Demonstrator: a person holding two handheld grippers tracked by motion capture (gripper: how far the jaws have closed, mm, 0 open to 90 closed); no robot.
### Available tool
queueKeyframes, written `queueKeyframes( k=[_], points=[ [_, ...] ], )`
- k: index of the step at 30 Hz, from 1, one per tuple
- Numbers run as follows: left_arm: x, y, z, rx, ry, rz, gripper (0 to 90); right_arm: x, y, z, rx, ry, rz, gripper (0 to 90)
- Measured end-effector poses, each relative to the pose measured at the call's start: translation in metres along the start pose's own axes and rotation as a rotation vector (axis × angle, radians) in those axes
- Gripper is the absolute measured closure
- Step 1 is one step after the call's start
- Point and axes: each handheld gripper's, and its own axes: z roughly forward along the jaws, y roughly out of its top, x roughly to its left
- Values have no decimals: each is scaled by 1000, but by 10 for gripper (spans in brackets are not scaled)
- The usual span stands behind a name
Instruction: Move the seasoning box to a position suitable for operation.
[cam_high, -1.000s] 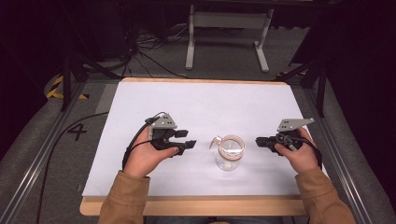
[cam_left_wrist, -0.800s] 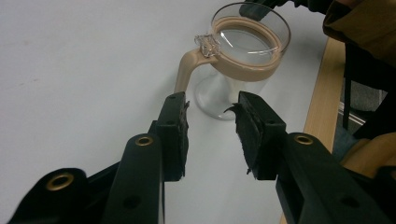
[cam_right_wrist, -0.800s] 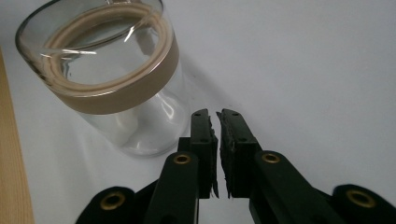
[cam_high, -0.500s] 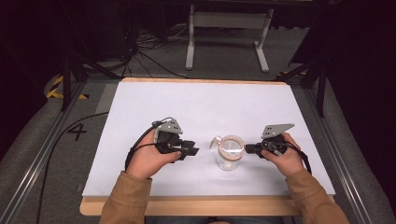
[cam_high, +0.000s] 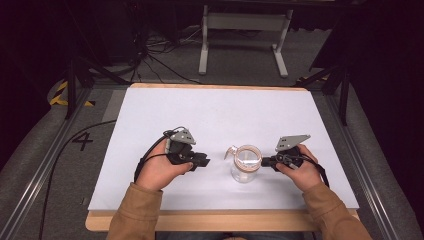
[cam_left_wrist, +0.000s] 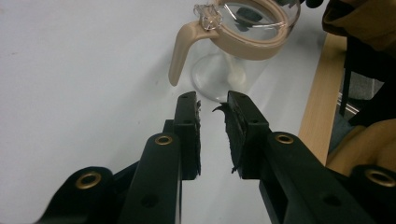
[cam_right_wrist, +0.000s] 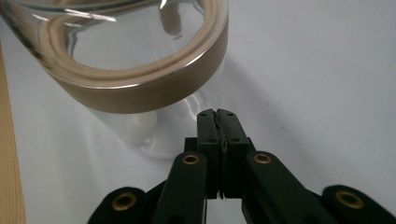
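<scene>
A clear glass jug (cam_high: 246, 162) with a tan rim band and a tan handle stands upright on the white table, between my two hands. My left gripper (cam_high: 202, 161) lies to its left and points at it. In the left gripper view the jug (cam_left_wrist: 233, 70) is a short way beyond the left gripper (cam_left_wrist: 212, 100). Its jaws have just been closing, and a narrow gap with nothing in it still parts them. My right gripper (cam_high: 265, 161) sits right beside the jug's right side. In the right gripper view the right gripper (cam_right_wrist: 217, 114) is shut on nothing, just below the jug's tan band (cam_right_wrist: 140, 88).
The white tabletop (cam_high: 200, 115) has a wooden front edge (cam_high: 200, 220) close to the jug. A grey metal stand (cam_high: 245, 30) and cables sit on the floor beyond the table's far edge. Both sleeves come in from the bottom.
My right gripper has moved left and a little down, up to the jug's side. The left gripper's jaws have narrowed while that hand stayed put.
</scene>
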Motion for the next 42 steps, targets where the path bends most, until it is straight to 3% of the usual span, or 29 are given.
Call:
queueKeyframes(
  k=[16,24,33,36,39,42],
  points=[
    [4,-1,6,17,17,4,773,9,0,4,44,22,-22,899],
    [6,-1,12,50,28,31,826,18,2,10,71,42,-47,899],
    [11,2,30,56,43,35,867,29,0,13,59,101,-67,898],
    [12,3,37,74,52,49,874,27,-2,7,53,83,-57,898],
    [11,6,48,107,102,80,870,20,-8,-4,37,48,-30,898],
    [10,8,57,114,96,90,872,16,-11,-11,27,32,-16,898]
  ],
)
